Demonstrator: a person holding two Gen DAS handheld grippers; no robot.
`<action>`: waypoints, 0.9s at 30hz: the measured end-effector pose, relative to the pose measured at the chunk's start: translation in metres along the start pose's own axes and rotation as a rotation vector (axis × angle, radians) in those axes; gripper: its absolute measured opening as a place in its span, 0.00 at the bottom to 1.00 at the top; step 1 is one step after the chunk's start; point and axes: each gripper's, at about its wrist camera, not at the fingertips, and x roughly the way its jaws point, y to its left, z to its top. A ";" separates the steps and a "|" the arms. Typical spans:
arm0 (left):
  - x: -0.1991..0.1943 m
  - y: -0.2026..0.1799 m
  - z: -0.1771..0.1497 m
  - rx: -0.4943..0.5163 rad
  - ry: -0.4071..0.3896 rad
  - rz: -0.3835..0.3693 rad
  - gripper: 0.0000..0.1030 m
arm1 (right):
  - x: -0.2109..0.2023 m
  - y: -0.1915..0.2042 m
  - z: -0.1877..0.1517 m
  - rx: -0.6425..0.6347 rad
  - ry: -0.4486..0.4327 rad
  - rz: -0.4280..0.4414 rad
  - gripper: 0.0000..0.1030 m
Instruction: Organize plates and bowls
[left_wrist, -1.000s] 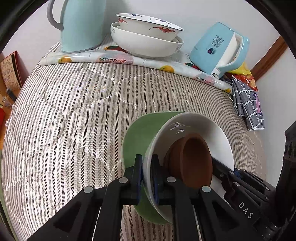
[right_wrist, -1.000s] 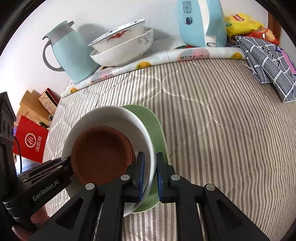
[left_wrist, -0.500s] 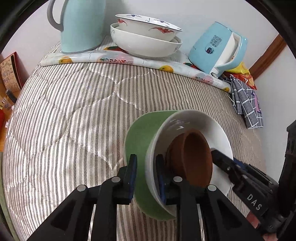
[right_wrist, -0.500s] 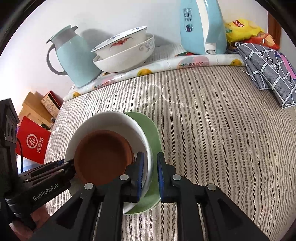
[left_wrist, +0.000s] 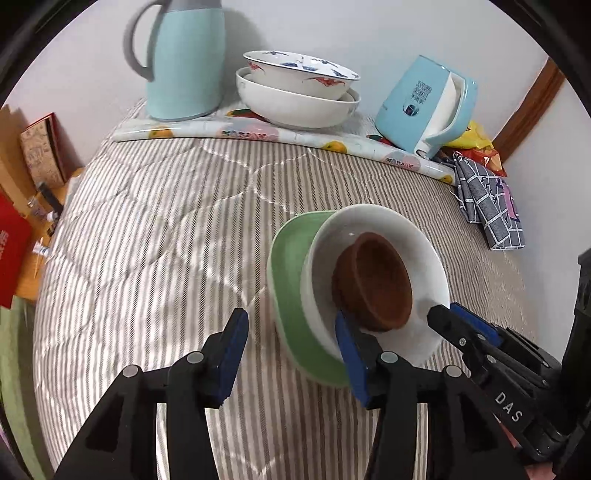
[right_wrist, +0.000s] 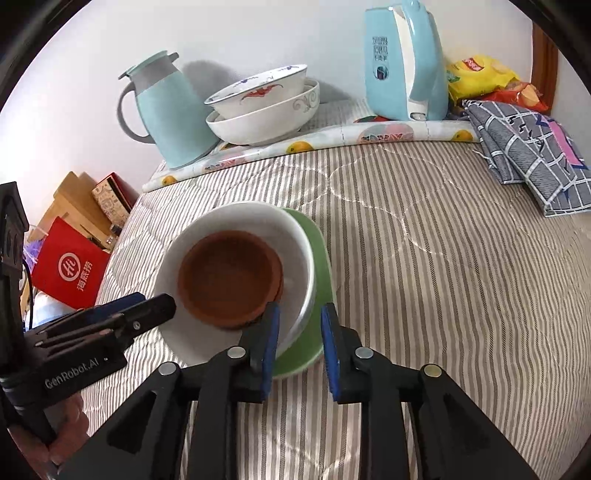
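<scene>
A brown bowl (left_wrist: 376, 280) sits inside a white bowl (left_wrist: 376, 225), which rests on a green plate (left_wrist: 291, 258) on the striped cloth. My left gripper (left_wrist: 291, 350) straddles the stack's near rim. Its jaws are opening and neither pad presses on the rim. In the right wrist view the same brown bowl (right_wrist: 229, 273), white bowl (right_wrist: 236, 218) and green plate (right_wrist: 321, 266) show. There my right gripper (right_wrist: 299, 345) straddles the opposite rim, its jaws also opening and its pads clear of the rim. Each gripper shows at the edge of the other's view.
Two nested white patterned bowls (left_wrist: 295, 92) stand at the back on a fruit-print mat, between a pale blue jug (left_wrist: 184, 62) and a blue kettle (left_wrist: 424, 107). A checked grey cloth (right_wrist: 524, 147) and snack bags (right_wrist: 480, 74) lie at the back right. A red box (right_wrist: 70, 273) stands beyond the left edge.
Both grippers were shut on the stack's rim a second ago. They have since opened, let go and drawn back a little, and the stack stays on the cloth.
</scene>
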 end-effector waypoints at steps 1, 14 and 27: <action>-0.006 -0.001 -0.003 0.004 -0.009 0.006 0.47 | -0.004 0.000 -0.002 0.000 -0.004 -0.001 0.32; -0.079 -0.036 -0.041 0.012 -0.170 0.081 0.65 | -0.125 -0.006 -0.037 -0.050 -0.221 -0.173 0.64; -0.136 -0.106 -0.092 0.093 -0.336 0.042 0.84 | -0.200 -0.047 -0.092 0.043 -0.287 -0.239 0.91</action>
